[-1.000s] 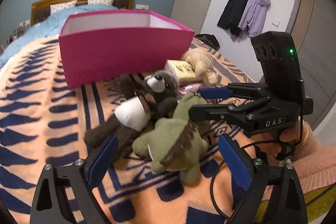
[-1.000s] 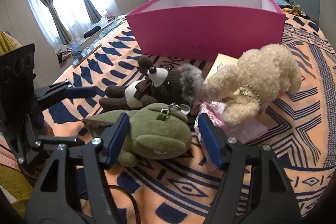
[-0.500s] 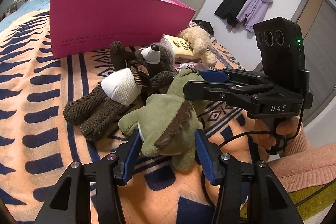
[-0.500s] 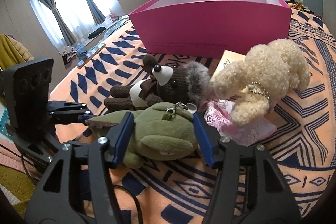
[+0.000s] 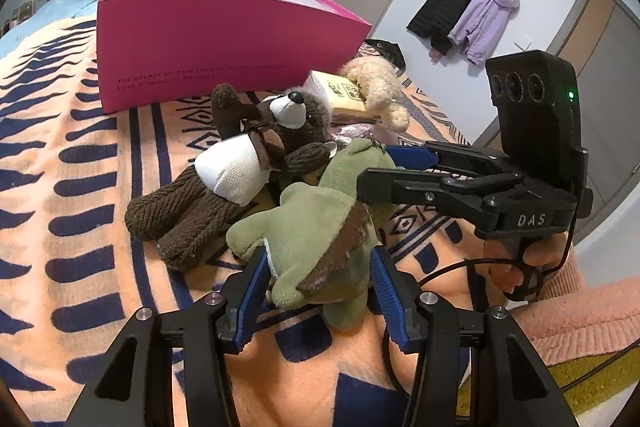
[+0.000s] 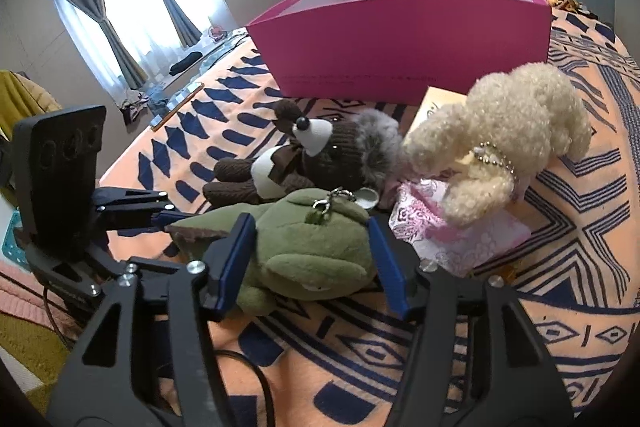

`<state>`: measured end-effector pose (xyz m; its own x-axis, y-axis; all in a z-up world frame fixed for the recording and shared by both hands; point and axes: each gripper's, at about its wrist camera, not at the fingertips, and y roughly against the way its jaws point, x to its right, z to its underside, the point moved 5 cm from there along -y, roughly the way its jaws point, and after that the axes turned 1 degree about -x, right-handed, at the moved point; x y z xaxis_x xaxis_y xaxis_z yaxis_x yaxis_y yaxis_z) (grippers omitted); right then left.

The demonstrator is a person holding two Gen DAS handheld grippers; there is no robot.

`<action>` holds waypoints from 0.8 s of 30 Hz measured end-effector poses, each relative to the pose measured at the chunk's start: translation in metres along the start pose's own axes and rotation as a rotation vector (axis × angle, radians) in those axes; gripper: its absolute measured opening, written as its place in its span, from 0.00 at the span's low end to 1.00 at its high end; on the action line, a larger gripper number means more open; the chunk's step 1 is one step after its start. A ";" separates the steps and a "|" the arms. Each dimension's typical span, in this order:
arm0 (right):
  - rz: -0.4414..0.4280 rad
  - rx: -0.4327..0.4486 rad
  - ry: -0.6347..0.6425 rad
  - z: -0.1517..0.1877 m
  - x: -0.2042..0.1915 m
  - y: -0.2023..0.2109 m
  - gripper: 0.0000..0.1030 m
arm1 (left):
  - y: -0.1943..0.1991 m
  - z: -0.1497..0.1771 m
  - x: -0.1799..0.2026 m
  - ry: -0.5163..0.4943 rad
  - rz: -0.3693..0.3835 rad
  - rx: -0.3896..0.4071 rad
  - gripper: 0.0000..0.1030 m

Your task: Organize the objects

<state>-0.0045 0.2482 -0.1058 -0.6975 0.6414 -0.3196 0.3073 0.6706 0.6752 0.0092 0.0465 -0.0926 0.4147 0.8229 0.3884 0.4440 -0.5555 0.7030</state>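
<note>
Grasp step: left gripper (image 5: 320,279) and right gripper (image 6: 312,259), jaws just narrowed, both clamp the green plush toy (image 5: 316,227); next, a joint lift toward the pink box (image 6: 400,39).

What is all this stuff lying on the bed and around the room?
Green plush toy: one, olive, on the blanket, between both grippers' pads.
Brown plush toy: one, brown and white, beside the green one.
Cream plush toy: one, lying on a small box.
Pink box: one, open, behind the toys.
Pink packet: one, under the cream toy.
Jackets: two, black and lilac, on wall hooks.
Left gripper: clamped on the green toy.
Right gripper: clamped on it too.
</note>
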 end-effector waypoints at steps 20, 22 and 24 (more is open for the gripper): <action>0.039 0.200 0.101 -0.058 -0.034 0.047 0.58 | 0.070 -0.075 0.012 -0.159 -0.109 0.218 0.50; 0.043 0.218 0.109 -0.070 -0.036 0.048 0.58 | 0.075 -0.085 0.010 -0.176 -0.132 0.234 0.50; 0.054 0.234 0.120 -0.082 -0.038 0.049 0.58 | 0.079 -0.096 0.009 -0.192 -0.153 0.254 0.50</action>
<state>-0.0159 0.2260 -0.0054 -0.7435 0.6389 -0.1973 0.4774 0.7138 0.5124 -0.0281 0.0215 0.0237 0.4595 0.8748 0.1539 0.6856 -0.4594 0.5647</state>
